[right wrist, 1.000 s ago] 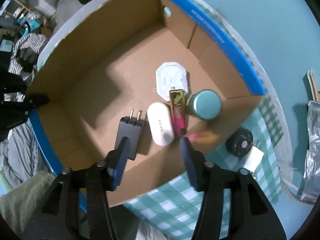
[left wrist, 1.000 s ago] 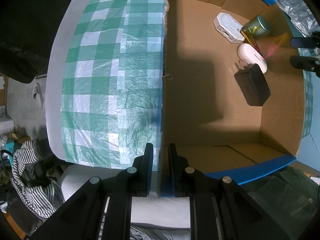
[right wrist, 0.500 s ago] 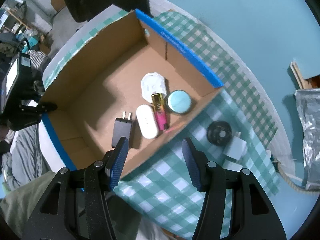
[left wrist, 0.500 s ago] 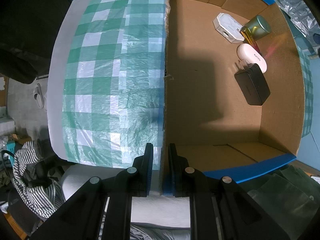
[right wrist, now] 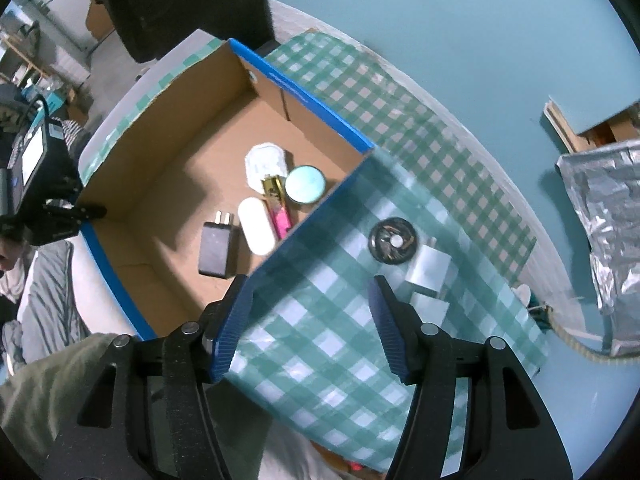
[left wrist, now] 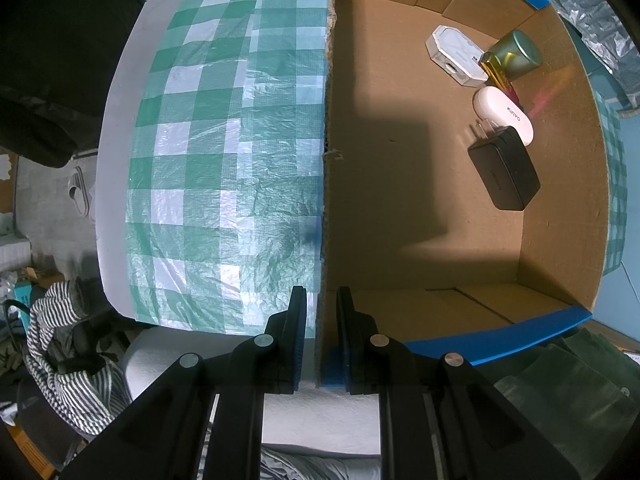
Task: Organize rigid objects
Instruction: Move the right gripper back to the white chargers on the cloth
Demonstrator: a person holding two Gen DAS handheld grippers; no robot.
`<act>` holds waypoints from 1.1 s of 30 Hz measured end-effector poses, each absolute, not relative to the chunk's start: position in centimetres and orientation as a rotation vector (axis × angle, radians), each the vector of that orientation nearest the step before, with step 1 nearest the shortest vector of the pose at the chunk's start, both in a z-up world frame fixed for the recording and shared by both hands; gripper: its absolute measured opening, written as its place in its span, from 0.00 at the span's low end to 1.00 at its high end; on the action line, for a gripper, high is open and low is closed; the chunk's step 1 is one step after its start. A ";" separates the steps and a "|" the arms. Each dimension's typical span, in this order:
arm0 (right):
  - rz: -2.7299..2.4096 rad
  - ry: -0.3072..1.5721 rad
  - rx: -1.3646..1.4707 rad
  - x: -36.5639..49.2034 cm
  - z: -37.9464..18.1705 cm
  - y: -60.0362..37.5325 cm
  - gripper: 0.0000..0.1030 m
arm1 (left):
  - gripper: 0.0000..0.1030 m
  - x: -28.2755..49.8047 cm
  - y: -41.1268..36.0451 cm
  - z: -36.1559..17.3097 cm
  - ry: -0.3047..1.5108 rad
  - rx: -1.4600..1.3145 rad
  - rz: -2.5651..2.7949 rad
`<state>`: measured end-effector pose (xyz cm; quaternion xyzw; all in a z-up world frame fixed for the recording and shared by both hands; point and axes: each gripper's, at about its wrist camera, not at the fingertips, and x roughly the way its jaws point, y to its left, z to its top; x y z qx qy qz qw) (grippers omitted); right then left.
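A cardboard box (left wrist: 400, 200) with blue rims holds a black charger (left wrist: 505, 170), a white oval case (left wrist: 503, 115), a gold and pink lighter (left wrist: 497, 69), a teal round tin (left wrist: 517, 53) and a white octagonal box (left wrist: 454, 54). My left gripper (left wrist: 321, 312) is shut on the box's left wall (left wrist: 325, 160). My right gripper (right wrist: 310, 296) is open and empty, high above the checkered cloth beside the box (right wrist: 180, 184). On the cloth lie a black round disc (right wrist: 394, 240) and two white plug adapters (right wrist: 430, 266).
A green checkered cloth (right wrist: 340, 320) covers the table. A crinkled silver bag (right wrist: 608, 216) lies at the right. A rope end (right wrist: 572, 340) lies near the table edge. Striped fabric (left wrist: 68, 360) hangs below the table at left.
My right gripper has risen and pulled back out of the box to the right, over the cloth. The left gripper stays clamped on the box wall.
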<state>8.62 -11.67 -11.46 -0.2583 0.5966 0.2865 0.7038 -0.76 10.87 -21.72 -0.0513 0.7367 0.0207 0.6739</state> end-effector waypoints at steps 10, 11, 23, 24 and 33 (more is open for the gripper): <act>0.568 1.382 -0.506 9.8 -13.1 -15.5 0.60 | 0.14 -0.7 10.9 -21.8 1.656 -0.122 0.050; 0.559 1.394 -0.498 9.9 -13.5 -15.9 0.60 | 0.14 -0.7 10.9 -21.8 1.656 -0.122 0.052; 0.356 1.480 -0.395 14.1 -22.0 -23.6 0.61 | 0.14 -1.0 11.0 -21.9 1.650 -0.129 0.060; 0.345 1.479 -0.382 14.5 -22.6 -24.1 0.61 | 0.14 -1.0 11.0 -21.9 1.650 -0.128 0.061; 0.300 1.502 -0.370 17.2 -26.8 -25.8 0.61 | 0.14 -1.3 11.2 -22.1 1.647 -0.129 0.072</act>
